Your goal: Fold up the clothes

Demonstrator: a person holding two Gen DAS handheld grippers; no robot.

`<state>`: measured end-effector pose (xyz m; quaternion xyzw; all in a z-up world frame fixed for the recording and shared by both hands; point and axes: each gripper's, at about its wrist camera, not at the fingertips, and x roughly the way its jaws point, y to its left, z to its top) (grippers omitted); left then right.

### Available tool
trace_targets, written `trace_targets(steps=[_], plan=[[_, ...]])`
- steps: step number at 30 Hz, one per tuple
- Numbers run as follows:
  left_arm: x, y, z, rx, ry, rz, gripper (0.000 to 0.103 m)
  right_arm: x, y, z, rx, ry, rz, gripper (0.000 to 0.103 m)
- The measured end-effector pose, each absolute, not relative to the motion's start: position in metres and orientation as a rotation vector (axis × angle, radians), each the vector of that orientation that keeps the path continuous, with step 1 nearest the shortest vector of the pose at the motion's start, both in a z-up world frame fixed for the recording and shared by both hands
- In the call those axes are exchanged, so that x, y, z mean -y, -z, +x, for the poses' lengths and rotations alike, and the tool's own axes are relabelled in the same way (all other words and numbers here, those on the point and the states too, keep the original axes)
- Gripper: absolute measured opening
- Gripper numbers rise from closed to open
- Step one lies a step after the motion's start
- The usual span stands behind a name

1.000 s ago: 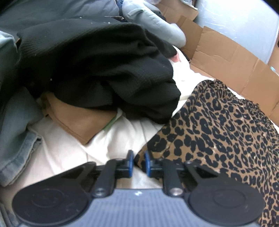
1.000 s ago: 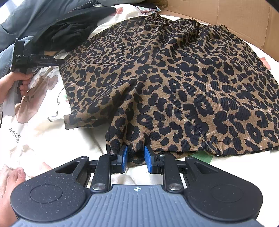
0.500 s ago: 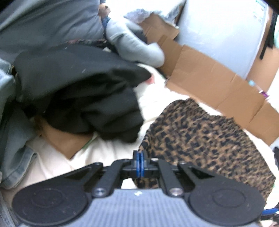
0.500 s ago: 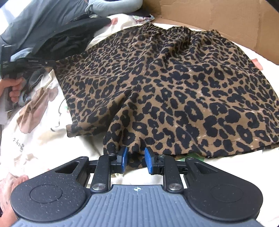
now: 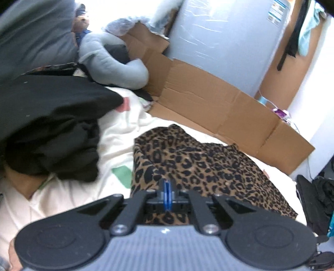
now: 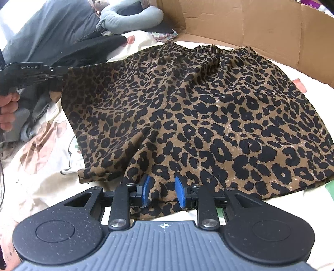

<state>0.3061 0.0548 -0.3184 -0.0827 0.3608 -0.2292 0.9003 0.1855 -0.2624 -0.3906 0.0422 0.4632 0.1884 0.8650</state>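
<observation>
1. Leopard-print shorts (image 6: 198,108) lay spread on a cream printed bedsheet (image 6: 41,171), the elastic waistband toward a flattened cardboard sheet (image 6: 261,27) at the far side, the leg hems toward the right wrist camera.
2. The left gripper (image 5: 166,195) had its blue pads pressed together on the side edge of the shorts (image 5: 208,166); in the right wrist view that corner was lifted and drawn out level toward the left, off the sheet.
3. A hand (image 6: 8,110) held the handle of the left gripper (image 6: 60,69) at the left border of that view.
4. The right gripper (image 6: 161,191) sat at the hem of the nearer leg, its jaws opening; cloth lay between the blue pads (image 6: 179,191), but they stood apart from it and did not press on it.
5. A black garment (image 5: 52,125) was heaped on the sheet to the left of the shorts, with a brown one partly under it.
6. A grey neck pillow (image 6: 131,17) lay beyond the black heap, beside the cardboard.
</observation>
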Motion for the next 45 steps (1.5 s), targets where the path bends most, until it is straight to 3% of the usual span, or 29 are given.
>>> trace_targets(steps=[42, 45], plan=[[0.101, 0.319, 0.266, -0.961, 0.749, -0.429, 0.001, 0.265, 0.341, 0.223, -0.772, -0.417, 0.394, 0.034], [0.106, 0.32, 0.261, -0.972, 0.764, -0.432, 0.001, 0.264, 0.341, 0.222, -0.765, -0.418, 0.394, 0.04]])
